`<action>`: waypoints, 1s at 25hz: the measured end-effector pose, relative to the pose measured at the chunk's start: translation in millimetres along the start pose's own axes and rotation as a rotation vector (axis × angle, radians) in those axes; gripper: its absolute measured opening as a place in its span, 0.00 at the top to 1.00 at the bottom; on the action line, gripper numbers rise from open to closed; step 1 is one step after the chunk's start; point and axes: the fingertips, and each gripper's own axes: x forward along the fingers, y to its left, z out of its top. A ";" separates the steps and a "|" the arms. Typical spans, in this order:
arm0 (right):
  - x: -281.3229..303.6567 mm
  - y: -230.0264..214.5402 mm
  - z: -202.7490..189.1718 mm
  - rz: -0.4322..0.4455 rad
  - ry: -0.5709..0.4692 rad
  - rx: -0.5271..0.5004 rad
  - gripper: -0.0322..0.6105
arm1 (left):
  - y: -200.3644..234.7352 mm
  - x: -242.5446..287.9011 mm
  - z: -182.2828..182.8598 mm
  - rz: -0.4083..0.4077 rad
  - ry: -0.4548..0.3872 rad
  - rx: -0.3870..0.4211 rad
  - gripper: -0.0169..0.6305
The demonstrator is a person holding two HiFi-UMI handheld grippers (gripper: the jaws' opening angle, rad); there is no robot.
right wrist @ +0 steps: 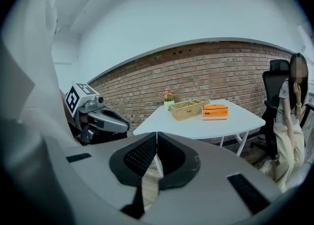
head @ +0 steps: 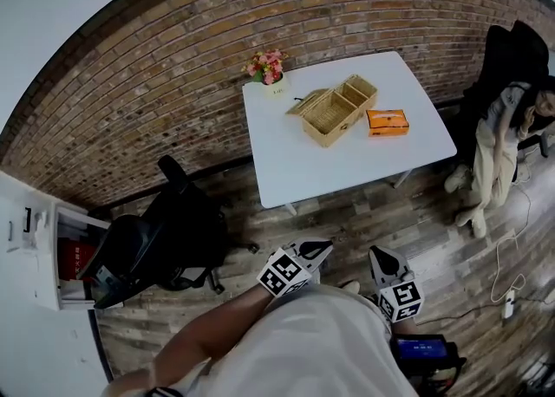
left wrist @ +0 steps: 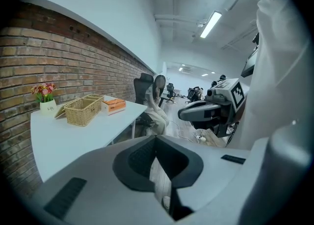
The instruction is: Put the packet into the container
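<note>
**Both grippers clenched and empty, packet on the surface outside the container**

- Left gripper (head: pixel 319 250): fingers (left wrist: pixel 137 157) pressed together at the tips, nothing between them. Only floor shows through the slot below the tips.
- Right gripper (head: pixel 378 254): same story, its fingers (right wrist: pixel 172 156) closed tip to tip and holding nothing.
- The person holds both grippers low in front of the body, side by side and apart, pointing toward the white surface (head: pixel 347 174). They are well short of it, over the wooden floor (head: pixel 347 222).
- Packet (head: pixel 387 121): orange, lying flat on the surface, just beside the container on its right as seen from the head view. There is a narrow gap between them, so they do not touch.
- Container (head: pixel 334 110): a wicker basket divided into compartments, with a flap lying open on its left side. It sits near the middle of the surface, toward the wall side.
- Flower pot (head: pixel 268 68): on the far left corner of the surface, near the brick wall (head: pixel 173 66).
- Black office chair (head: pixel 178 231): on the floor left of the surface.
- A seated person (head: pixel 503 139) is off the right end of the surface, well apart from the grippers.
</note>
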 end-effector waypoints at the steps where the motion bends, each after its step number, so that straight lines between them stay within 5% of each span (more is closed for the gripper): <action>1: 2.4 2.2 0.8 -0.003 0.002 -0.001 0.93 | 2.4 -1.8 0.6 -0.005 -0.002 -0.002 0.96; 25: 32.7 8.6 -0.1 -0.132 0.045 0.027 0.93 | 49.6 -11.4 -11.8 -0.085 0.003 0.011 0.96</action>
